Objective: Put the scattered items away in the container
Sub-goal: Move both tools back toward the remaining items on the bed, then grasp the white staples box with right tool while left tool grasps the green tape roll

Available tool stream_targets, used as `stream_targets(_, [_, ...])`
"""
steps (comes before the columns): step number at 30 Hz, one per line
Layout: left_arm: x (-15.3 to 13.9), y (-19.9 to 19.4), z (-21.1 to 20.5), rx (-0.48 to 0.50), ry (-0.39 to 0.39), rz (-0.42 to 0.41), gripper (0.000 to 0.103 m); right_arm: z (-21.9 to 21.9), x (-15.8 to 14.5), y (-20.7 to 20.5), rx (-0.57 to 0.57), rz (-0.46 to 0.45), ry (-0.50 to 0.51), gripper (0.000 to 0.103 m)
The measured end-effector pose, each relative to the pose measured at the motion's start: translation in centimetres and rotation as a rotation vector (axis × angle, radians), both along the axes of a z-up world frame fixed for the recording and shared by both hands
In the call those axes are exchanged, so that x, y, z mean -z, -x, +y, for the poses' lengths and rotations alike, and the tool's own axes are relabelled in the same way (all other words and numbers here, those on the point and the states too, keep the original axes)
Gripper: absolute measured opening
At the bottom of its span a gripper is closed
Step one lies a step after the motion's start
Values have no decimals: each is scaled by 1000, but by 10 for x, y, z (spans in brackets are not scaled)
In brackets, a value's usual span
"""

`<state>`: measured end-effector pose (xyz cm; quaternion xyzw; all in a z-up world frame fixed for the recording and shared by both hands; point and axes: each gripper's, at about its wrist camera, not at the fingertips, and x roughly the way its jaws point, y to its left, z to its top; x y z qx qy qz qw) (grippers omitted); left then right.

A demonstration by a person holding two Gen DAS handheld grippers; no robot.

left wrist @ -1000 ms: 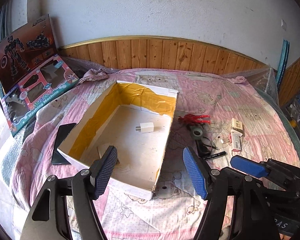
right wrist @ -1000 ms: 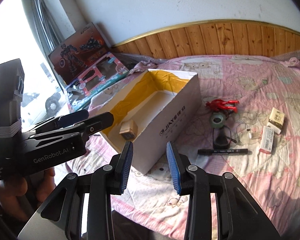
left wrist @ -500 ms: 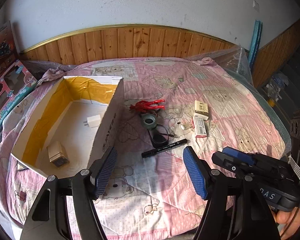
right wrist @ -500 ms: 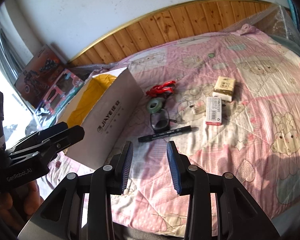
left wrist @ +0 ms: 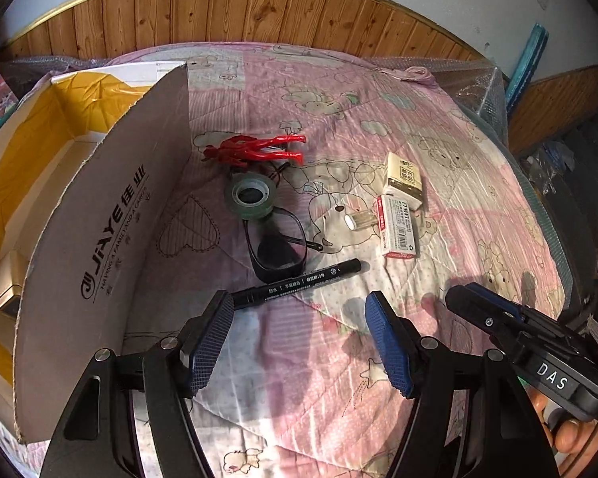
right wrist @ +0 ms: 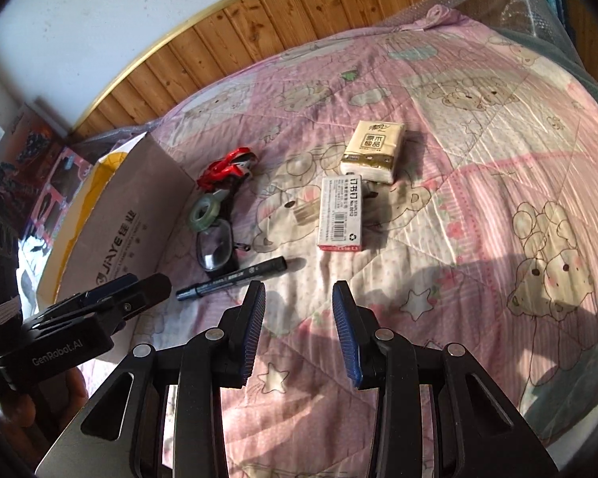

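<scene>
Pink cartoon-print quilt (right wrist: 478, 207): covers the whole work surface and bears every item below.

Cardboard box (left wrist: 99, 239): open-topped, yellow-lined, lettered "JIAYE" on its side wall; stands at the quilt's left. A small tan block (left wrist: 8, 286) lies inside near the front corner.

Left gripper (left wrist: 299, 338): jaws spread wide, nothing between them, poised above the quilt just short of the marker.

Right gripper (right wrist: 299, 318): jaws apart, empty, over bare quilt to the marker's right.

Tissue pack (right wrist: 372, 151): cream, furthest right of the scattered items, touching the staples box.

Staples box (right wrist: 341, 213): red and white, lying flat.

Glasses (left wrist: 277, 245): dark-framed, between tape and marker.

Black marker (left wrist: 299, 283): lies slantwise, nearest both grippers.

Red clip-like item (left wrist: 255, 149): just beside the box wall; exact kind unclear.

Tape roll (left wrist: 251, 197): greenish, flat.

Small clear piece (left wrist: 358, 221): beside the staples box, possibly a cap.
</scene>
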<state>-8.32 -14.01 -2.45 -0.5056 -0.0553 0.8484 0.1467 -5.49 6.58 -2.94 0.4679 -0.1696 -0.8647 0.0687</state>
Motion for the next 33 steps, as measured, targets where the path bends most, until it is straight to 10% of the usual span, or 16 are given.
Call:
stream_targets(15, [67,93,-8,-128,-19,-146,72,4,52,83,10,-109,-72,43])
stream_targets(26, [60,112,-11,-131,18,-88,72,6,61,92,-3,-103,-94,41])
stream_targets(33, [59,109,-14,-114,-9,-71,50,9,59,88,8,-104,-85,40])
